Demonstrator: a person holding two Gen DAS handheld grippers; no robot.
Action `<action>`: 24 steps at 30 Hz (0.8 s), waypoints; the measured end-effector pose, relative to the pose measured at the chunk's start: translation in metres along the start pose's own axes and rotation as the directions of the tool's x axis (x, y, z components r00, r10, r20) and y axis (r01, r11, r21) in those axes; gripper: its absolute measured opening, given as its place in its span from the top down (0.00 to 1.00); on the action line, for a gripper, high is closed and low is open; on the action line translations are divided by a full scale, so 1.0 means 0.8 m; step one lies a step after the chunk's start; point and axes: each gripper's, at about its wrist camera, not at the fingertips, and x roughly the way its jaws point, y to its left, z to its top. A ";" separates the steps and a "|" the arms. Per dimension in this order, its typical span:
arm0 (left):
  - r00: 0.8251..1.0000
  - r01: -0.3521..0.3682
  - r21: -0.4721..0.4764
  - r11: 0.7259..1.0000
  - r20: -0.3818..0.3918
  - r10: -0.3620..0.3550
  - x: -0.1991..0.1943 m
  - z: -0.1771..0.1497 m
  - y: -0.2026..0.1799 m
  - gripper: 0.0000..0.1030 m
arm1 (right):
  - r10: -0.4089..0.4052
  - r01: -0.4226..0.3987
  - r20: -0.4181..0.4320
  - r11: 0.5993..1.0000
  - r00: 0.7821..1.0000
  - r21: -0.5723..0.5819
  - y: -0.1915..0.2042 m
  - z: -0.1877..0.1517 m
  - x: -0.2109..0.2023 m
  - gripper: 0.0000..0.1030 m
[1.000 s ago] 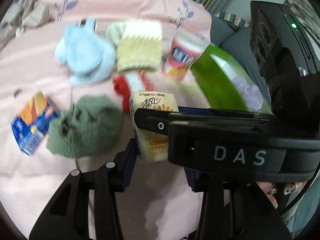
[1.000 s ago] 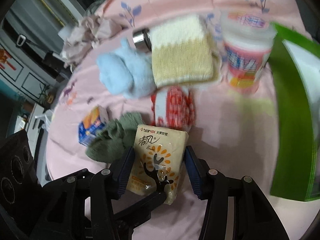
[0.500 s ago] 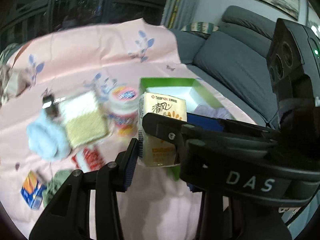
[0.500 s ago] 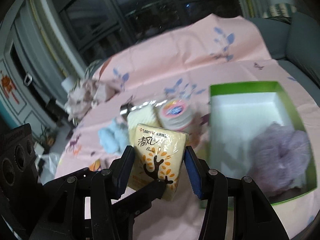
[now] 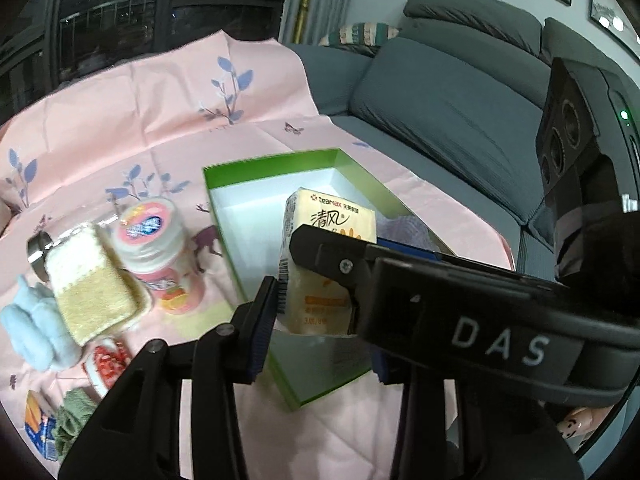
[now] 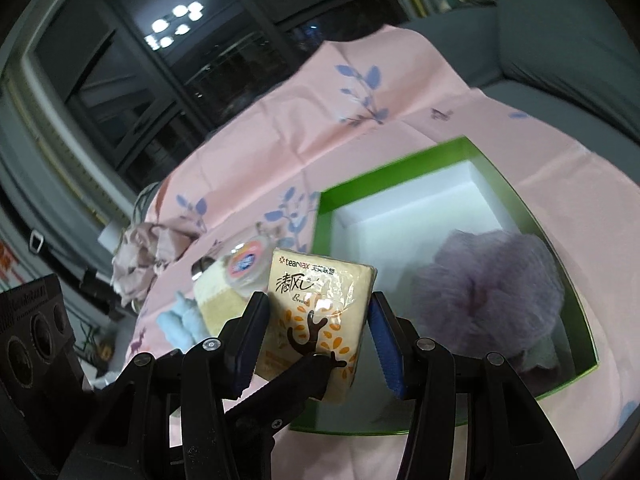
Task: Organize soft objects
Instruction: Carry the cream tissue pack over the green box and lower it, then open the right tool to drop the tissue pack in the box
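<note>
A living room at night, with dark windows behind and a grey sofa [image 5: 460, 92] alongside, holds a worktop draped in a pink cloth printed with blue leaves [image 5: 168, 112]. The right gripper [image 6: 316, 334] has its jaws closed on a cream plastic-wrapped tissue pack with an orange tree print [image 6: 318, 320], held in the air above the near edge of the shallow green cardboard box with a white inside [image 6: 448, 152] that sits toward the sofa-side edge of the worktop. The left gripper [image 5: 320, 316] sits just behind it; the pack shows between its jaws, but whether they press it I cannot tell. A fluffy lilac bath pouf [image 6: 488, 280] already fills the near end of the box. The risk, I judge, is release too early: the pack may catch the green rim and tip onto the cloth, or land on the springy pouf and roll. Only the right view shows the pouf whole; only the left view shows what waits outside: a pink-labelled white tub [image 5: 156, 248], a cream-and-yellow knitted cloth [image 5: 90, 280], a pale blue plush item [image 5: 36, 328] and a green knit piece [image 5: 74, 420].
</note>
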 end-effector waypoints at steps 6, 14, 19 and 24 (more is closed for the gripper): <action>0.999 0.015 -0.009 1.000 -0.049 -0.015 0.030 0.008 -0.005 0.62 | -0.048 0.049 -0.011 0.997 0.999 0.058 -0.021 0.000 0.008 0.48; 0.996 0.039 -0.033 0.999 -0.080 -0.042 0.045 0.008 -0.006 0.63 | -0.056 0.061 -0.038 0.989 0.998 0.138 -0.042 0.000 0.015 0.48; 0.996 0.045 -0.052 0.998 -0.080 -0.049 0.046 0.009 -0.006 0.63 | -0.058 0.063 -0.035 0.987 0.998 0.151 -0.045 -0.001 0.014 0.48; 0.995 -0.028 -0.050 0.998 -0.099 0.023 0.046 0.010 -0.013 0.63 | -0.101 0.104 -0.030 0.985 0.994 0.134 -0.037 -0.001 0.017 0.48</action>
